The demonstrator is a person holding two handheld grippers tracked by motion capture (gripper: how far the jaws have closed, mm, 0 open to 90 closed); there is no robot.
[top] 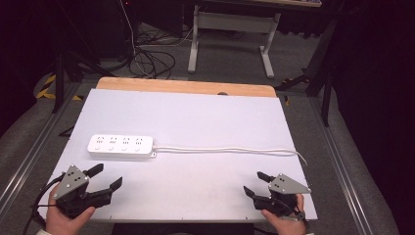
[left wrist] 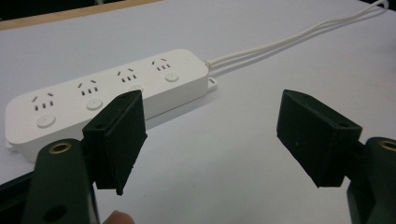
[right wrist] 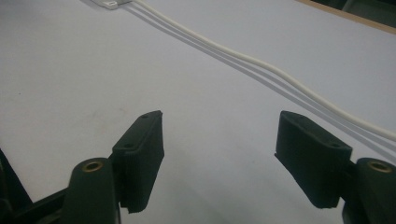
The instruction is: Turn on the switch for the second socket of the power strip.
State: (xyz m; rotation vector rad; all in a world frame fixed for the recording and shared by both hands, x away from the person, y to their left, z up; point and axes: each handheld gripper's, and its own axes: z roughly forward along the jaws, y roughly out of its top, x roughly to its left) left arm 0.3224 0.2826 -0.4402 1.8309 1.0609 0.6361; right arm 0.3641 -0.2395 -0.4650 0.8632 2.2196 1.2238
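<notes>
One white power strip (top: pixel 120 146) lies on the pale surface (top: pixel 205 122), left of centre in the high view, with its long axis running across the frame from left to right. Its four socket groups face up, and its white cord (top: pixel 230 150) leaves the right-hand end and trails across to the right edge of the surface.

Left gripper (top: pixel 105 176) sits at the lower left of the high view, in a hand (top: pixel 62 220), its jaws spread wide and holding nothing. The strip lies just beyond and above those jaws in that frame. In the left gripper view the strip (left wrist: pixel 107 95) runs slantwise from the lower left up toward the middle, partly behind the left jaw, cord end pointing to the upper right.

Right gripper (top: pixel 256 184) rests at the lower right, also gaping wide and empty. It is well apart from the strip body; the cord (right wrist: pixel 261 65) crosses ahead of its jaws.

By my judgement the left gripper is the nearer one to the strip, and the right one nearer to the cord.
</notes>
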